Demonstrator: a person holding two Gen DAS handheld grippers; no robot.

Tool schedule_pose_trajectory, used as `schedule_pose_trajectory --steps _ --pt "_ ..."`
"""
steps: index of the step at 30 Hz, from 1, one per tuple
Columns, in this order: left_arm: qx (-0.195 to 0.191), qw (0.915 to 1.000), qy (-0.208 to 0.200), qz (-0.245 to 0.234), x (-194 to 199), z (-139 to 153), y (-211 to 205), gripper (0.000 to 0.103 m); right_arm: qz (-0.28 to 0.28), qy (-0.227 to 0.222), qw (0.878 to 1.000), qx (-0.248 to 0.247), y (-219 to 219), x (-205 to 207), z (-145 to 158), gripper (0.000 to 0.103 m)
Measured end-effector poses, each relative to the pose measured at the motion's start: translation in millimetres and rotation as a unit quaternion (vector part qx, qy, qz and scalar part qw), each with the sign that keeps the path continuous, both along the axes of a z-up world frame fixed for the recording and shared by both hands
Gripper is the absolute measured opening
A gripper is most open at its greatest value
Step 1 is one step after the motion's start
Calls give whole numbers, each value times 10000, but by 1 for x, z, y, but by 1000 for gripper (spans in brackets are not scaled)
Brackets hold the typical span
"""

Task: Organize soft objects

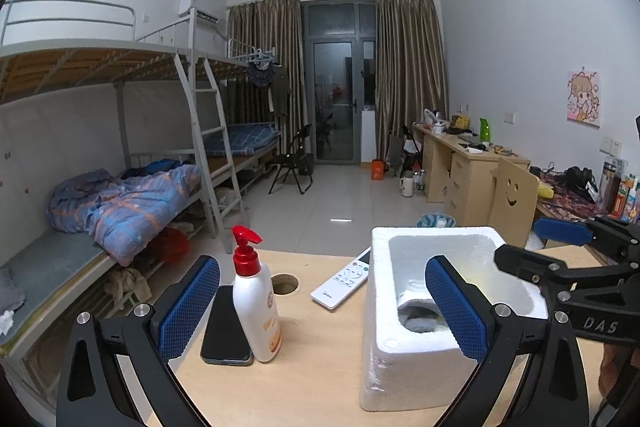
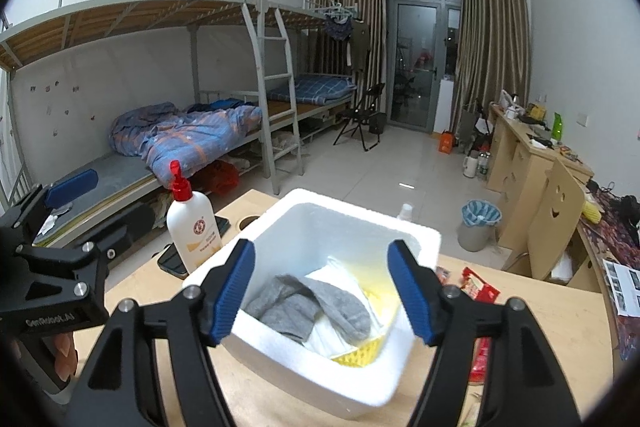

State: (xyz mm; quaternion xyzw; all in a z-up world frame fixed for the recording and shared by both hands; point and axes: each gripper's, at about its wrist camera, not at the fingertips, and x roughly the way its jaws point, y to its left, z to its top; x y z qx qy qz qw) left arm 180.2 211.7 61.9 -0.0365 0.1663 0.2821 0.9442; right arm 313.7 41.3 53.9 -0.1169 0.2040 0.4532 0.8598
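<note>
Your right gripper (image 2: 322, 287) hovers over the open top of the white foam box (image 2: 412, 239), jaws spread wide with nothing between the blue pads (image 2: 236, 291). No part of it touches the contents.

A grey sock (image 2: 312, 307) lies crumpled inside the box, on top of white cloth (image 2: 340, 279) and a yellow item (image 2: 360, 351) against the near wall. From the left wrist view only a rolled white edge and a patch of grey (image 1: 418, 321) show over the rim.

Your left gripper (image 1: 322, 307) is held level with the wooden table (image 1: 312, 359), jaws wide and empty, one pad in front of the box and the other beside a black phone (image 1: 226, 325).

A white pump bottle (image 1: 256, 307) with a red top stands touching the phone. A white remote (image 1: 344, 277) lies just left of the box. A red packet (image 2: 482, 291) lies on the table to the box's right.
</note>
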Motion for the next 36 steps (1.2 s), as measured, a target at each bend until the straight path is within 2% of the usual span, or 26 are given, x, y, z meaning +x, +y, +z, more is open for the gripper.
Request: schedule_pose_trajectory --steps 3,4,7,13,19,23,32,36 --pt "-65 10000 9 -66 -2 0 -5 103 -110 -32 9999 39 -14 -1 2 74" --pt "-101 9999 34 -101 -3 1 -7 103 -155 -43 9999 55 -19 -1 2 76" --pt "-130 9999 -6 -15 -7 2 -13 103 -294 -75 9995 114 -37 1 2 92" --pt "-34 10000 10 -86 -12 5 -33 103 -605 -81 9975 343 -69 3 4 102" --pt "-119 9994 59 -324 -14 5 -54 103 -680 -167 9965 462 -87 -6 6 103" --pt "16 9994 2 -339 -21 7 -69 103 -733 -222 9954 574 -102 -16 7 103" --pt "-129 9991 -91 -401 -39 8 -87 103 -910 -288 9930 695 -130 -33 3 103" --pt "-48 9990 -183 -414 -50 13 -99 103 -956 -272 9923 744 -142 -40 0 103"
